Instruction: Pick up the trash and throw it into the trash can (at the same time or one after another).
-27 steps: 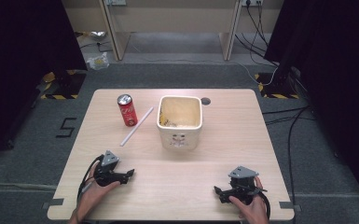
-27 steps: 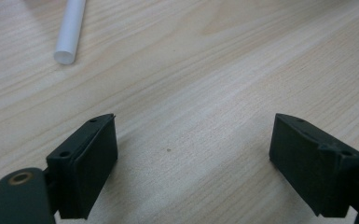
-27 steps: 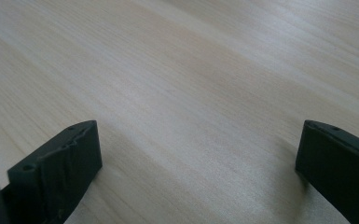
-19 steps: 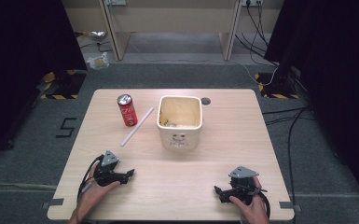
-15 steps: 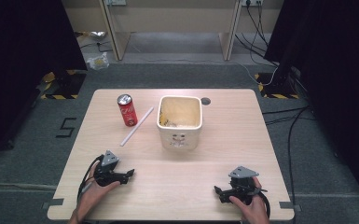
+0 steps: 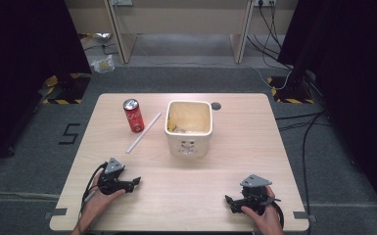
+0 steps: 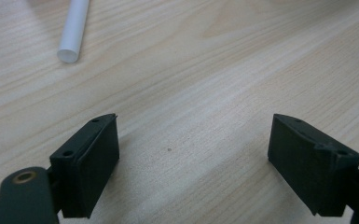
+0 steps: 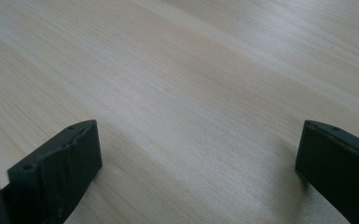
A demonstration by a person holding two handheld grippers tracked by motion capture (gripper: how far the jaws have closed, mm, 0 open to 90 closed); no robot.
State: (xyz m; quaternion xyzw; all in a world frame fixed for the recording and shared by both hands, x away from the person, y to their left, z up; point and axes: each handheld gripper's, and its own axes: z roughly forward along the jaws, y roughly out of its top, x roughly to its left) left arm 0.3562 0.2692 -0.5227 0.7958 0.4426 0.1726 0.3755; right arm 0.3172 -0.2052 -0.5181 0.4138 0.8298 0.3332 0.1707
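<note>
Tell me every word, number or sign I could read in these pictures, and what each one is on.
"5": a black numeral marked on the grey floor, left of the table.
Red can: it bears white lettering, too small and blurred to read.
Cream container: a dark printed design on its near face, too blurred to tell whether it is writing.
White tube: no marking shows.
</note>
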